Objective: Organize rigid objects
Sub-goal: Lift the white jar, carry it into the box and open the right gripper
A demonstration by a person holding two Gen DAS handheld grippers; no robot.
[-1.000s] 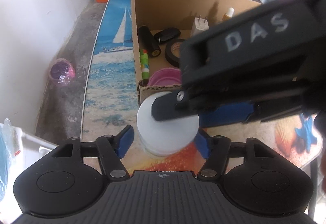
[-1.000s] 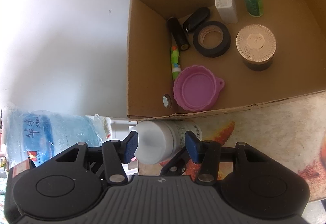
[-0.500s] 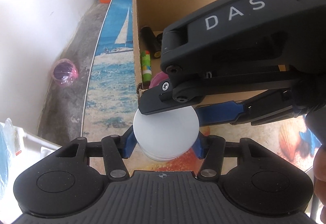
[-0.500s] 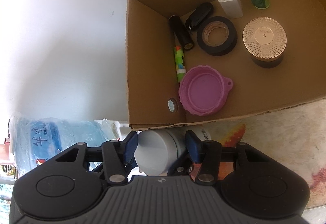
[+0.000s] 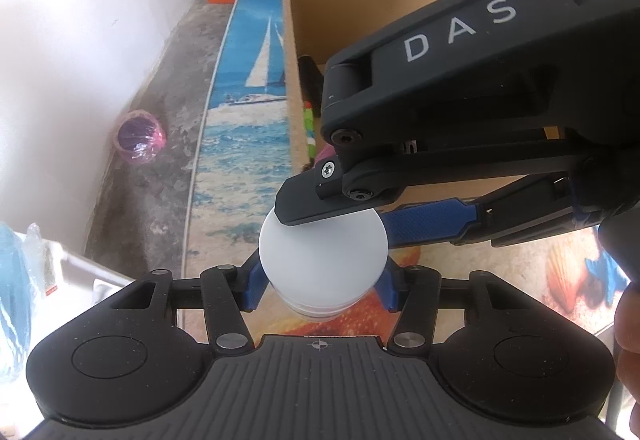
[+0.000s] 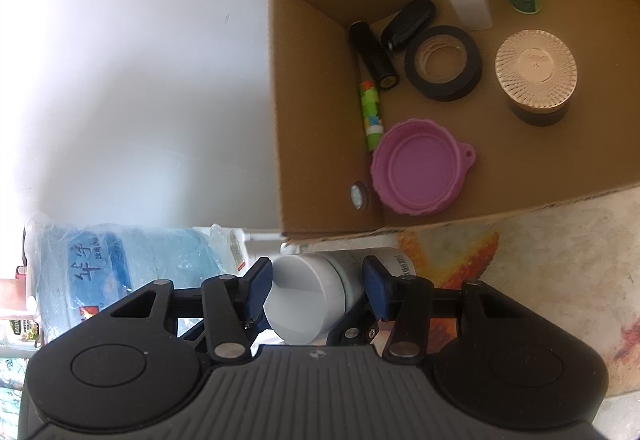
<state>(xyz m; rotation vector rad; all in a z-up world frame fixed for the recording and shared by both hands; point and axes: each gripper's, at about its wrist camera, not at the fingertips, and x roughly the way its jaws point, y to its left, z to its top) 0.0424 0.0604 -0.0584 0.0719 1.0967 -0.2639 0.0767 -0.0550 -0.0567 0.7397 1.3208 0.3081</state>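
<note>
Cardboard box (image 6: 312,111) holds pink ribbed lid (image 6: 420,169), black tape roll (image 6: 442,61); both tongs, left (image 5: 322,286) and right (image 6: 316,290), clamp the white plastic bottle (image 5: 323,260).

A white plastic bottle (image 5: 323,256) with a smooth round cap and a printed label on its side stands just outside the near left corner of an open brown cardboard box (image 6: 592,127). In the right wrist view the bottle (image 6: 316,300) sits at 6 o'clock from the box, beside a surface (image 6: 540,260) printed with orange starfish.
</note>
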